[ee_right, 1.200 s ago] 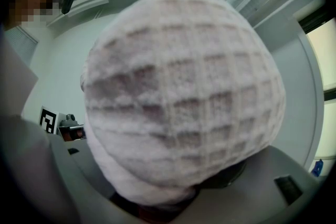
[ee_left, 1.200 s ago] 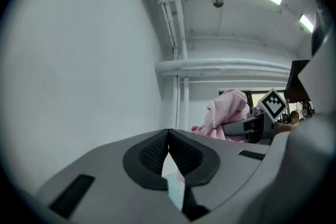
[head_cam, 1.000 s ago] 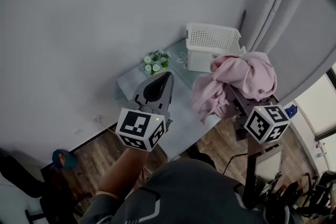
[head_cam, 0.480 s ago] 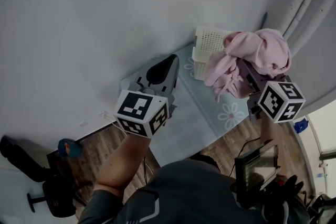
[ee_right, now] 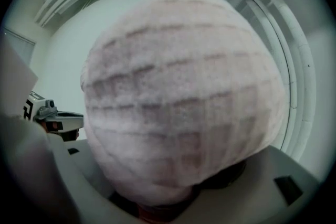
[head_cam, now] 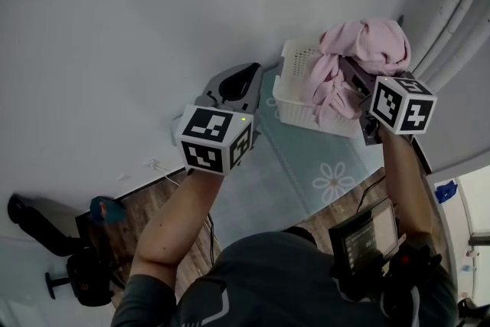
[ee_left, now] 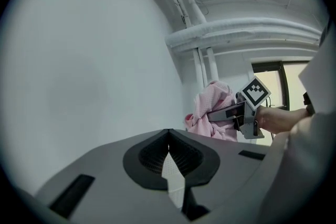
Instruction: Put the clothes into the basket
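Observation:
A bundle of pink clothes (head_cam: 366, 46) hangs in my right gripper (head_cam: 346, 73), which is shut on it; the fingertips are buried in the cloth. The bundle is over the white perforated basket (head_cam: 300, 105), and its lower folds reach down inside the basket's rim. In the right gripper view the pink clothes (ee_right: 184, 92) fill nearly the whole picture. My left gripper (head_cam: 239, 80) is left of the basket, shut and holding nothing. Its jaws (ee_left: 168, 135) meet at the tips, and past them I see the pink clothes (ee_left: 211, 113) and the right gripper (ee_left: 223, 113).
The basket stands on a table under a pale teal cloth with a flower print (head_cam: 306, 168), against a plain wall. Grey pipes (head_cam: 452, 11) run down the right. A blue object (head_cam: 107, 209) lies on the wooden floor, and a small screen (head_cam: 369, 230) sits near the person's waist.
The right gripper has carried the pink clothes from over the table's front to over the basket. The left gripper has kept its place beside the basket, still shut.

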`<state>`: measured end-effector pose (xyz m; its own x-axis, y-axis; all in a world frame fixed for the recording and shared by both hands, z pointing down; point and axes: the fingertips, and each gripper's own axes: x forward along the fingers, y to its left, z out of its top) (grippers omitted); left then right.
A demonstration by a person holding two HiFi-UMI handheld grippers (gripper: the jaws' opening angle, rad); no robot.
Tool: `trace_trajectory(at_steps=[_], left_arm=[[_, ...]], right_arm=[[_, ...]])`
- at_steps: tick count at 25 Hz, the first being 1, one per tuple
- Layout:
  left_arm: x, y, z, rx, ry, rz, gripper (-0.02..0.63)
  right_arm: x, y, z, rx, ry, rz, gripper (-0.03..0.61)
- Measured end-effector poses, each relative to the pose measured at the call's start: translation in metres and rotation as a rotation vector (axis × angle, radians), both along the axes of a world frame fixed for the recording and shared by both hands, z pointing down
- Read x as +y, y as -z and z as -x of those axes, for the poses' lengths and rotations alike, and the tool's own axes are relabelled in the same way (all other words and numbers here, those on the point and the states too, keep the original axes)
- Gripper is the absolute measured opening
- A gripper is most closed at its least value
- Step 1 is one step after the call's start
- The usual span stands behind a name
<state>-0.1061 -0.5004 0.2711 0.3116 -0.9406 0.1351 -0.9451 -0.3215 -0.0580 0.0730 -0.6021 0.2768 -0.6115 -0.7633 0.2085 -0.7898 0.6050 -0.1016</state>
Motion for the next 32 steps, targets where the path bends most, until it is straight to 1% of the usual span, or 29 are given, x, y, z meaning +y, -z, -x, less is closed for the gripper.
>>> trace_trajectory(at_steps=[4, 9, 15, 21, 27, 30, 32], left_arm=[[-0.031, -0.021, -0.003, -0.042, 0.011, 0.030, 0.009], [-0.066, -0.055, 0.003, 0.003, 0.049, 0.109, 0.009], [-0.096, -0.080, 0.006, -0.018, 0.076, 0.155, 0.009], [-0.126, -0.106, 0.000, -0.025, 0.052, 0.191, 0.009], [-0.143, -0.145, 0.004, -0.044, 0.066, 0.266, 0.009], [-0.148, -0.162, 0.010, -0.031, 0.081, 0.304, 0.009], [-0.151, -0.170, 0.014, -0.029, 0.087, 0.324, 0.009]], right_arm=[[-0.041, -0.034, -0.001, -0.002, -0.010, 0.088, 0.336], [-0.084, -0.091, 0.002, 0.036, -0.015, 0.219, 0.336], [-0.120, -0.157, 0.005, 0.084, -0.023, 0.378, 0.336], [-0.138, -0.216, 0.010, 0.147, -0.024, 0.505, 0.336], [-0.145, -0.274, 0.016, 0.184, -0.035, 0.614, 0.336], [-0.146, -0.301, 0.018, 0.208, -0.051, 0.671, 0.336], [-0.147, -0.315, 0.017, 0.203, -0.078, 0.724, 0.336]])
